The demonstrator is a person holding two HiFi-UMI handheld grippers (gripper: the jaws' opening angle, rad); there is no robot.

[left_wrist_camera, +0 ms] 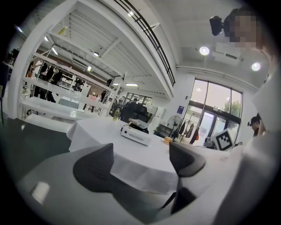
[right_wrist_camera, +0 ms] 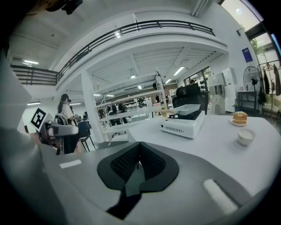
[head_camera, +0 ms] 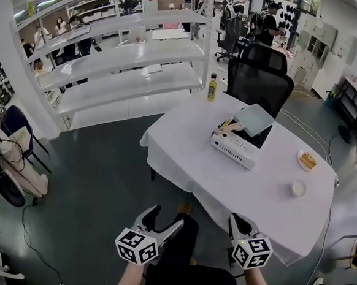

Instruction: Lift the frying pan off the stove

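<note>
While the grey square frying pan (head_camera: 255, 119) sits on the white box-shaped stove (head_camera: 233, 148) on the white-clothed desk (head_camera: 231, 187), well apart from it the left gripper (left_wrist_camera: 141, 154) has its fingers spread wide and empty, and the right gripper (right_wrist_camera: 139, 149) has its fingers pressed together on nothing. Better to approach first, then clamp the handle (head_camera: 228, 127) firmly.

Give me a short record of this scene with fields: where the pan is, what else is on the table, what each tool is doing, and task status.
pan: grey square frying pan sitting on the white stove, untouched
table: white-clothed table; also holds a yellow bottle, a plate of food and a small white bowl
left tool: jaws apart, empty, well away from the stove
right tool: jaws together, empty, well away from the stove
status: pan not yet lifted
</note>
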